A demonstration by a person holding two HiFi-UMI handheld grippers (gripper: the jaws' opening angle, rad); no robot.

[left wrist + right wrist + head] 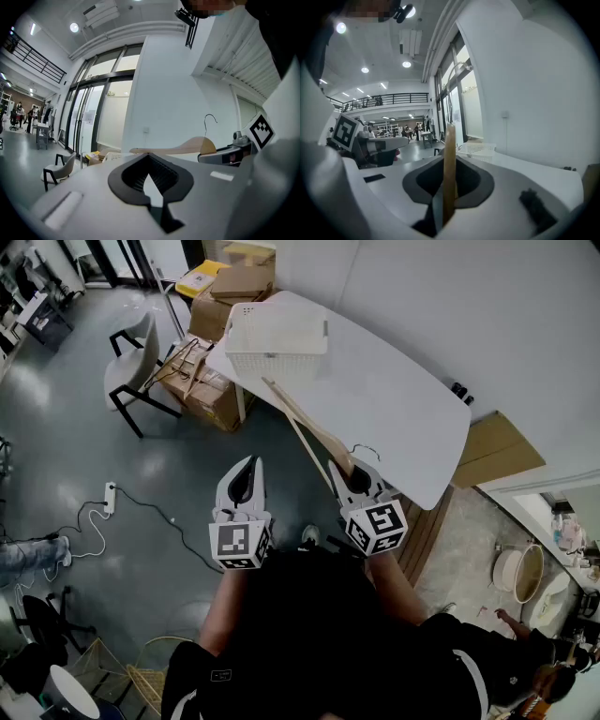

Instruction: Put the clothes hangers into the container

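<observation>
Holding the wooden hanger [302, 420] in my right gripper [345, 471] now, jaws pinched on it near the hook end, the wood standing on edge in the slot in the right gripper view [449, 154]. From the grip it runs straight ahead and away, out over the white table [403, 399], and its far tip comes up by the near wall of the white basket [277, 341]; touching or not, I can't tell from up here. The wire hook curls just to the right of the jaws. The basket sits well ahead of this gripper, at the far end of the table, with nothing showing over its rim. Left gripper [249, 468] hangs off to the left of the right one, level, beside the table edge and over the grey floor, jaws pressed together with nothing between the ribbed pads [161, 176]. From its own view the hanger [178, 147] lies across ahead and to its right, the basket [114, 156] low beyond it
</observation>
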